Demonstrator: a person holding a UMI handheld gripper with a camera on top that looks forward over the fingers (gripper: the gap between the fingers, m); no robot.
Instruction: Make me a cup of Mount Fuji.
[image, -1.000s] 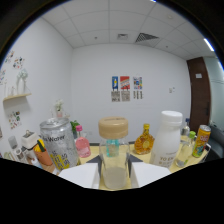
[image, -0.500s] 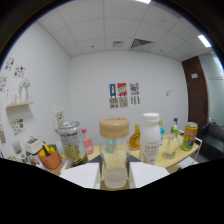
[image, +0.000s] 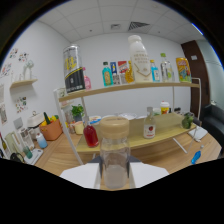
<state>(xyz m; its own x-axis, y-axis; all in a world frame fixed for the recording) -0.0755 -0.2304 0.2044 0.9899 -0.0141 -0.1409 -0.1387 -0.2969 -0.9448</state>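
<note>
The gripper (image: 114, 172) is pinching the clear jar (image: 114, 155) with the tan lid between both fingers, and it is now drawing back and down from the shelf (image: 125, 88). The bottles (image: 139, 59) that stood level beside the jar are sitting above it, so the jar is probably leaving the rack for mixing.

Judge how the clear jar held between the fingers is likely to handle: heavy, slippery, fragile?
The jar looks see-through with nothing visible inside, so probably light. Its smooth clear wall could slip in the gripper. If glass, it would break when dropped; the material cannot be told.
</note>
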